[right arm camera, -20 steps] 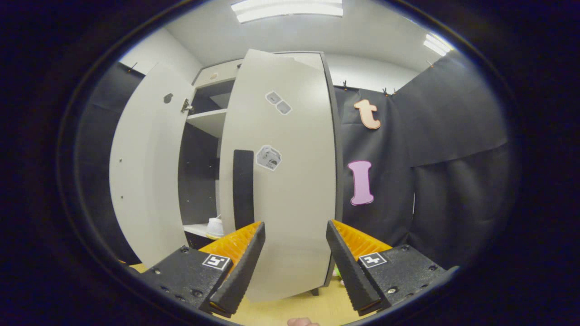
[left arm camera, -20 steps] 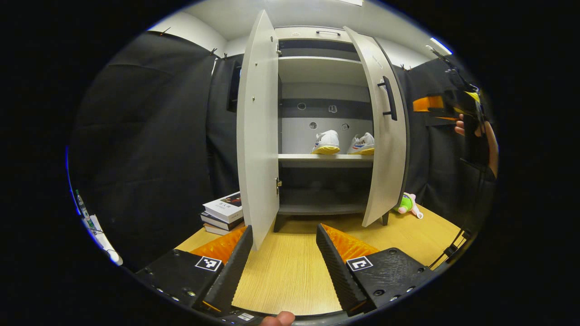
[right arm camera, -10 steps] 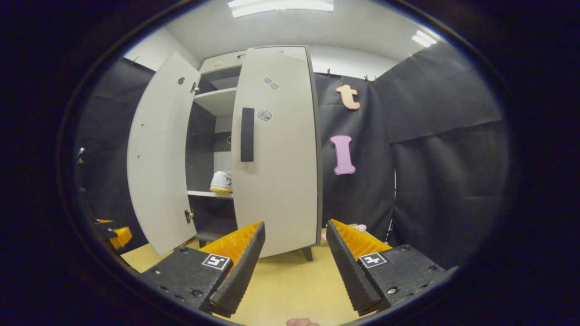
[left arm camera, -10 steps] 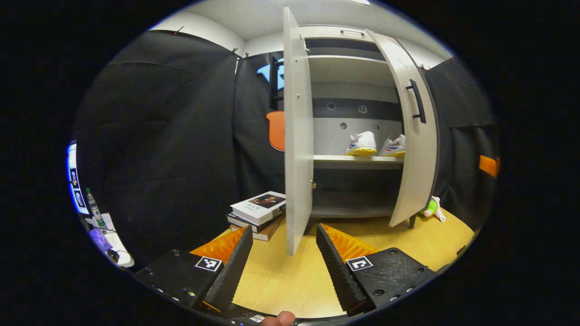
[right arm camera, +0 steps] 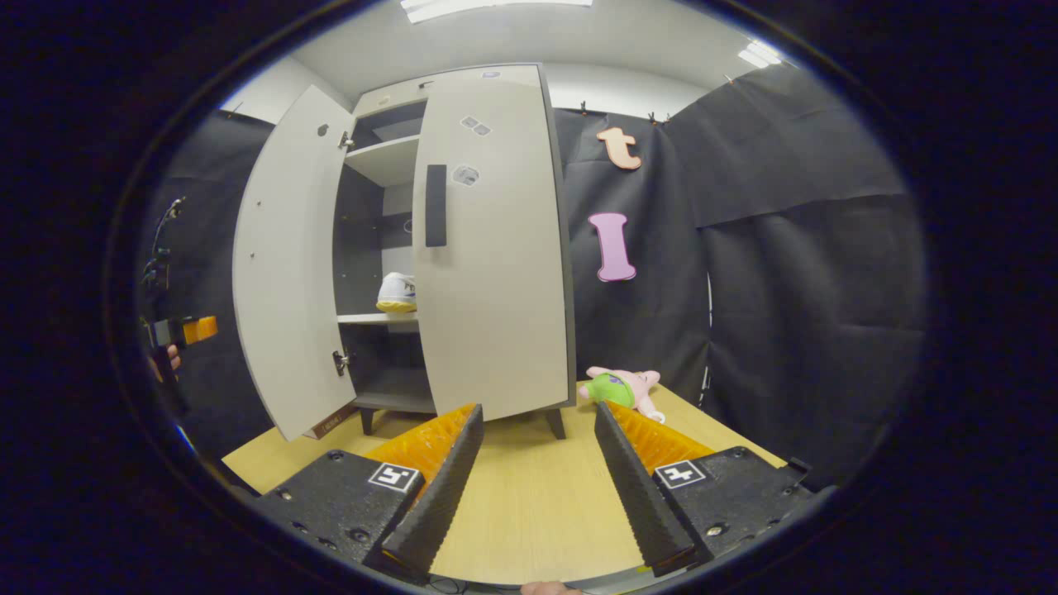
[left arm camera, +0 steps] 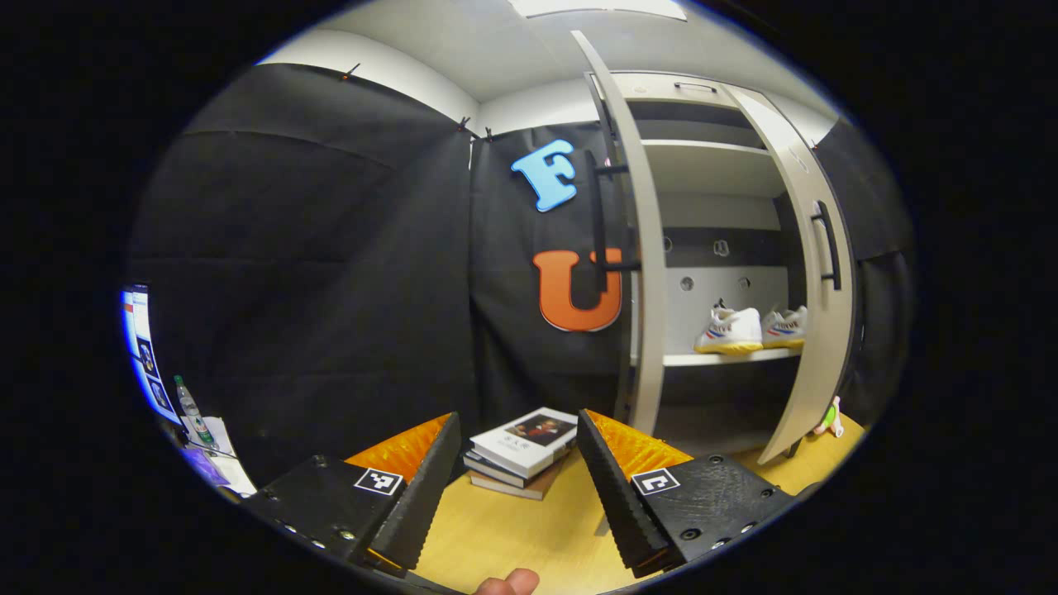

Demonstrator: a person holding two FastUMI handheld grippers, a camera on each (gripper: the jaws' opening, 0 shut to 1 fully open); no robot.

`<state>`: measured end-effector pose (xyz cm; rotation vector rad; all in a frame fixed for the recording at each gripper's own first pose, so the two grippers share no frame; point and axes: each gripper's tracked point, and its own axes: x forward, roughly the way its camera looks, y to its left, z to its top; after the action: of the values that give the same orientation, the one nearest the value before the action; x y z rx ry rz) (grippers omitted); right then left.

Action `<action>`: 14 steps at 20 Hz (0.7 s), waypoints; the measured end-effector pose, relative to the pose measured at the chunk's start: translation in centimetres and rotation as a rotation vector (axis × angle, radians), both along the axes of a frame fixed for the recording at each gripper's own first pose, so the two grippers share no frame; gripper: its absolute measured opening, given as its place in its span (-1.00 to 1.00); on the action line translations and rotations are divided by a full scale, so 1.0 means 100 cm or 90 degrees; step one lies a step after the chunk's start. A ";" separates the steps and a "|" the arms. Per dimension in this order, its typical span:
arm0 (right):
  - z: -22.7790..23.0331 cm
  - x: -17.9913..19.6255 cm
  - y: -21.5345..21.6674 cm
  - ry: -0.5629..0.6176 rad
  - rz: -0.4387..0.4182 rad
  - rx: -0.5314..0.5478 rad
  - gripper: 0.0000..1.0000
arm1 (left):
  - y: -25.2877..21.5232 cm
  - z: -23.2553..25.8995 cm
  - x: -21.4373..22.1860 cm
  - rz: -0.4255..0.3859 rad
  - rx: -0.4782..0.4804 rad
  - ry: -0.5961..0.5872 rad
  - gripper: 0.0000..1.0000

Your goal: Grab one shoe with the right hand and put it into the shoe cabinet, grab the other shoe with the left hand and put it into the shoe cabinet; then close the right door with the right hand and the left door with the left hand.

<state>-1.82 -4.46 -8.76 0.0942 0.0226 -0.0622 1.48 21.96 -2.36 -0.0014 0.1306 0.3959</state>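
While both doors stand ajar, the two shoes (left arm camera: pixel 748 329) are seen side by side on the middle shelf of the shoe cabinet (left arm camera: pixel 711 165). Left of the cabinet, a stack of books (left arm camera: pixel 521 450) lies on the counter (left arm camera: pixel 512 537). The left gripper (left arm camera: pixel 517 475) is held wide with nothing in it, facing the books. The right gripper (right arm camera: pixel 537 475) is likewise held wide and empty, before the cabinet's right door (right arm camera: pixel 496 248). A soft toy (right arm camera: pixel 620 387) lies right of the cabinet.
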 end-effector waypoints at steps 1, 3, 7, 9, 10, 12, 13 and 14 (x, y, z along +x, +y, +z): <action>0.000 0.000 0.001 -0.001 0.002 0.008 0.78 | 0.008 0.011 0.011 0.000 -0.005 -0.005 0.92; -0.007 0.003 0.009 0.011 0.015 0.018 0.78 | 0.023 0.041 0.028 0.003 -0.009 -0.025 0.71; -0.008 0.005 0.013 0.015 0.025 0.019 0.78 | 0.040 0.086 0.062 0.002 -0.002 -0.056 0.78; -0.009 0.007 0.013 0.016 0.027 0.020 0.78 | 0.040 0.099 0.075 -0.009 -0.005 -0.062 0.78; -0.009 0.008 0.012 0.018 0.028 0.020 0.78 | 0.040 0.101 0.078 -0.014 -0.003 -0.064 0.78; -0.010 0.011 0.011 0.021 0.025 0.021 0.78 | 0.043 0.107 0.086 -0.011 0.012 -0.060 0.78; -0.012 0.012 0.009 0.024 0.023 0.019 0.78 | 0.040 0.107 0.088 -0.018 0.014 -0.059 0.79; -0.011 0.014 0.008 0.026 0.022 0.020 0.78 | 0.035 0.108 0.092 -0.025 0.009 -0.059 0.79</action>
<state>-0.43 -3.68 -9.91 0.1246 0.0658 -0.0293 10.64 25.43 8.41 -0.0027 0.0369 0.3562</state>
